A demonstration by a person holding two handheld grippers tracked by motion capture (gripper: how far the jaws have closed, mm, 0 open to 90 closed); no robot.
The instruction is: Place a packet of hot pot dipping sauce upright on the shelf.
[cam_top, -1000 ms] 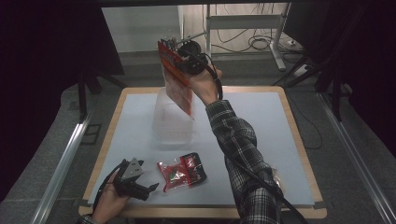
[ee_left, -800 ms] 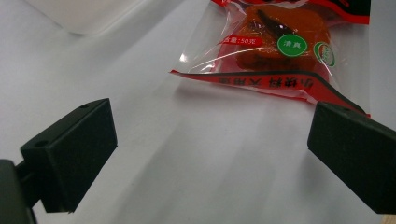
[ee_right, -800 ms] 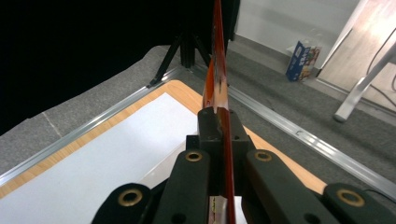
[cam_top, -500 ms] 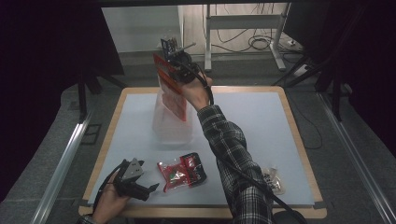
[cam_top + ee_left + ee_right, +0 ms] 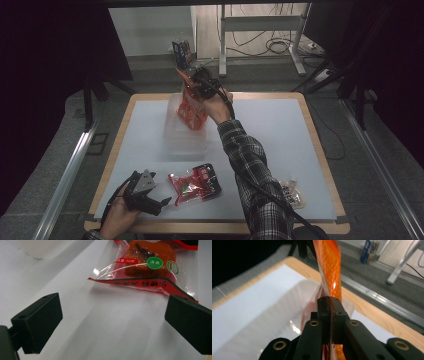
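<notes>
My right gripper [image 5: 196, 86] [image 5: 330, 300] is shut on the top edge of an orange snack packet [image 5: 191, 110] [image 5: 330, 262]. Its jaws have just been opening a little, with the packet still pinched between them. The packet hangs tilted over a clear plastic container [image 5: 185, 137] [image 5: 274, 322] at the back middle of the table. My left gripper [image 5: 161, 206] [image 5: 112, 315] rests open near the front left edge, nothing between its pads. A red snack packet [image 5: 195, 183] [image 5: 150, 267] lies just beyond its fingertips.
The white table top [image 5: 280, 130] has a wooden rim. A small clear packet [image 5: 292, 192] lies at the front right beside the person's sleeve. A blue box [image 5: 182, 50] [image 5: 369, 248] stands on the floor behind the table, near metal legs and cables.
The right hand has come down and slightly left with the orange packet, lowering it toward the clear container. The left gripper and red packet have stayed put.
</notes>
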